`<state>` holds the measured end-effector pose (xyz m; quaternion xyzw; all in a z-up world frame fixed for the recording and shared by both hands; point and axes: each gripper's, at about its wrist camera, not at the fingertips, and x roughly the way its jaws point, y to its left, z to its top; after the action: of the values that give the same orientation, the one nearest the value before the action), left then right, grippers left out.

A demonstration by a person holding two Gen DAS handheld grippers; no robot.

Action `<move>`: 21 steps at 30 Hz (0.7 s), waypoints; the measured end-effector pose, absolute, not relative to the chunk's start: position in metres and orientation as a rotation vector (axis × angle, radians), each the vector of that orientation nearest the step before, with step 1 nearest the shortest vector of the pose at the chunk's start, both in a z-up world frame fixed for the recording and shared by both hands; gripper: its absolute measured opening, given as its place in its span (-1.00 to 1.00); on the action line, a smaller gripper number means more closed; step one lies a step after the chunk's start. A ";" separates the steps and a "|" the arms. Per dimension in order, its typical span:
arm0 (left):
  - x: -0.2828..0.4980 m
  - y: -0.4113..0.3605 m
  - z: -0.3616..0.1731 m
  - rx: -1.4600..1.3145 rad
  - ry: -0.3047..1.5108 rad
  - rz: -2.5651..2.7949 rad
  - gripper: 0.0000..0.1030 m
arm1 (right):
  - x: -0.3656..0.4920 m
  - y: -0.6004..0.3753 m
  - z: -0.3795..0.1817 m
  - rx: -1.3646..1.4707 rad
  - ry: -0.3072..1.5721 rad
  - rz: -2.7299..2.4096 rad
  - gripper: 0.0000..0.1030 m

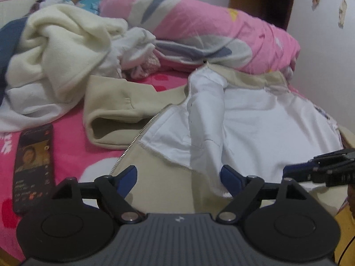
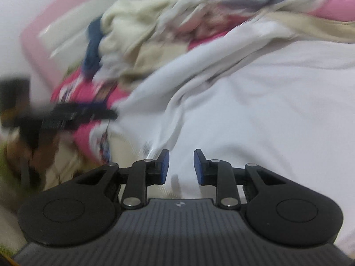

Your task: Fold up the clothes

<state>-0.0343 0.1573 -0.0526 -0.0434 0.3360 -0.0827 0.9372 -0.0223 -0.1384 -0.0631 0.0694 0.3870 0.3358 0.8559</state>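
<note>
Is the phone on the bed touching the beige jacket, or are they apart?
Apart. The left wrist view shows a strip of pink bedsheet between the phone and the beige jacket.

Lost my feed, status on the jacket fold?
Both hand-held grippers open, nothing held. Beige jacket spread lining-up on bed. Phone lying left of it.

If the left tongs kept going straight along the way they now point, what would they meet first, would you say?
Most likely the white lining of the opened beige zip jacket, which lies spread on the bed directly ahead of the open left tongs. How far ahead is hard to judge in this fisheye view.
</note>
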 end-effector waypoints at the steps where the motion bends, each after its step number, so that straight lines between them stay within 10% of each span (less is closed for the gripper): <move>1: -0.037 0.159 -0.053 -0.089 0.676 -0.153 0.63 | -0.024 -0.140 -0.063 0.159 0.799 0.681 -0.45; 7: -0.033 0.181 -0.063 -0.160 0.690 -0.066 0.61 | -0.012 -0.121 -0.083 0.185 0.765 0.535 -0.31; 11: -0.014 0.194 -0.081 -0.186 0.740 0.020 0.21 | 0.003 -0.119 -0.092 0.193 0.792 0.454 -0.20; 19: -0.012 0.194 -0.096 -0.159 0.723 0.037 -0.08 | 0.008 -0.116 -0.105 0.214 0.819 0.455 0.51; 21: -0.015 0.190 -0.097 -0.129 0.710 0.051 -0.44 | 0.007 -0.108 -0.106 0.178 0.813 0.466 0.68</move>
<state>-0.0146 0.1902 -0.0972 -0.0632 0.3475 0.0250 0.9352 0.0073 -0.1077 -0.1063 0.0858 0.3911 0.2241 0.8885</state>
